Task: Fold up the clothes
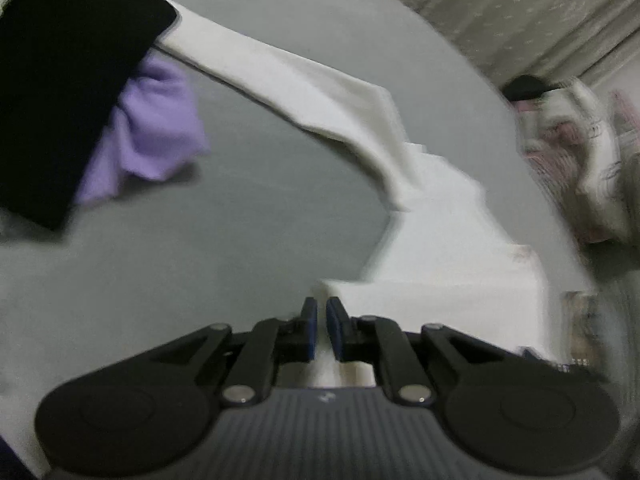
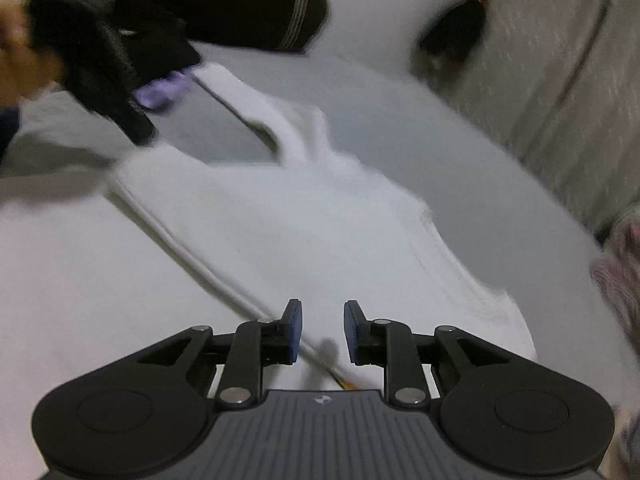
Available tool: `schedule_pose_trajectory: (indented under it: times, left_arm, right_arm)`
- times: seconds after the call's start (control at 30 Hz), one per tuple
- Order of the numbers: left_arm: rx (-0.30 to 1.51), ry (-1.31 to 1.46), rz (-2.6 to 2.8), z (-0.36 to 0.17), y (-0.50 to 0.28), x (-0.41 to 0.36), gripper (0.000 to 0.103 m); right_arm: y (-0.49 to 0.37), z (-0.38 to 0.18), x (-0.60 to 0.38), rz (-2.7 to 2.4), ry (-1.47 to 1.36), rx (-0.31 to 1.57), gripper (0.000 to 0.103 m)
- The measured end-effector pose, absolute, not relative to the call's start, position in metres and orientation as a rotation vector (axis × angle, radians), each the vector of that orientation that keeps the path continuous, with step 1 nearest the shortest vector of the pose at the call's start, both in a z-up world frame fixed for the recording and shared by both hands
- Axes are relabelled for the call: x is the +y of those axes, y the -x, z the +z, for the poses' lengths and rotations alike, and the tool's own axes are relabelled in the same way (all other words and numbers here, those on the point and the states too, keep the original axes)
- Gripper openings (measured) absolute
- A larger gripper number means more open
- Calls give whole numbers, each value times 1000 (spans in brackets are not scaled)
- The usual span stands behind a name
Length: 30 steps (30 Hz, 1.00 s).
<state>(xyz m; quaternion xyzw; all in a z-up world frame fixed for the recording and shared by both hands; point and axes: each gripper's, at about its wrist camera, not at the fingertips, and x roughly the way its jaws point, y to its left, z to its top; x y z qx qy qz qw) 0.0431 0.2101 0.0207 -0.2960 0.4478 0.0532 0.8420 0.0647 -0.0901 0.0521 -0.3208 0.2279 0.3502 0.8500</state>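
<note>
Grey sheet [image 1: 280,32], soft white garment [image 2: 304,216].

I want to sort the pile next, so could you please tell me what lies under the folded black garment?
A crumpled purple cloth sticks out from beneath the folded black garment, and the long sleeve of the white shirt runs under its edge. How far either reaches underneath is hidden.

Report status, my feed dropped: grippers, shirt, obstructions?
Left hand-held gripper shut on white shirt edge. Right hand-held gripper open over the shirt's hem. Purple cloth and black garment lie nearby.
</note>
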Motion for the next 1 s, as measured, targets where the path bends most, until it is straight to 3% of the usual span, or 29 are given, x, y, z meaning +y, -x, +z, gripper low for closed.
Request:
schedule_pose_trajectory:
  times: [0.1,0.17,0.4,0.43,0.5,1.0]
  left_arm:
    - [919,618,82,24,-43,213,7]
    - [886,619,58,28,-43,214,7]
    - [878,661,7,19,-54,217,22]
    - [880,645,3,18,-57,214,22]
    - [873,609,0,17,-61,208,22]
    - [825,464,-63,30,-52,195,21]
  right_arm:
    - [-41,44,-54,853,711,417,33]
    - [-28,37,-31,917,745,391,35]
    - [-17,21,9,935,758,322,35]
    - [-18,20,13,934,756,324,34]
    - [-22,18,19,942,751,338,6]
    - [-4,45,-11,1081,723,393,6]
